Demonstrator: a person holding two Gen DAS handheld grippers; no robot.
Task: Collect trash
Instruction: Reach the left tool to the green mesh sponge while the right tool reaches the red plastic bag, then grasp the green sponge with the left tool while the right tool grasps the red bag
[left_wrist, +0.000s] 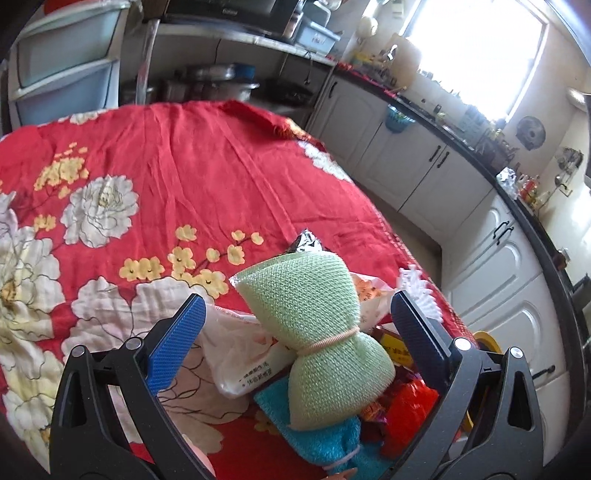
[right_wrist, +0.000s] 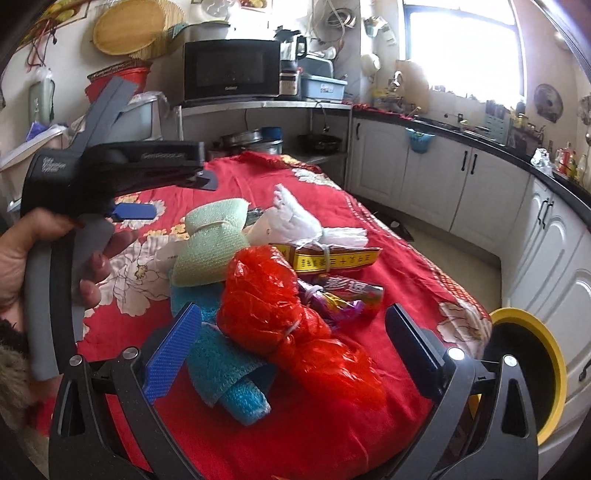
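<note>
Trash heaped on red floral table (right_wrist: 258, 177), near the right edge, handy to yellow-rimmed bin (right_wrist: 532, 369) just beyond. Left gripper (left_wrist: 295, 317): jaws spread wide, straddling green mesh bundle (left_wrist: 317, 332), not yet touching; probably lining up a grasp. Green bundle: foam netting cinched at the waist by a rubber band, standing tilted atop blue mesh (left_wrist: 317, 443) and a white bag (left_wrist: 240, 354). Right of it, red crinkly bundle (right_wrist: 280, 314), tied too, glossy and loose. Beyond: white bundle (right_wrist: 303, 218), yellow-banded pack (right_wrist: 332, 258), foil wrappers (right_wrist: 343, 295). Right gripper (right_wrist: 291, 345): jaws likewise spread, empty, framing red bundle, likely next pick.
</note>
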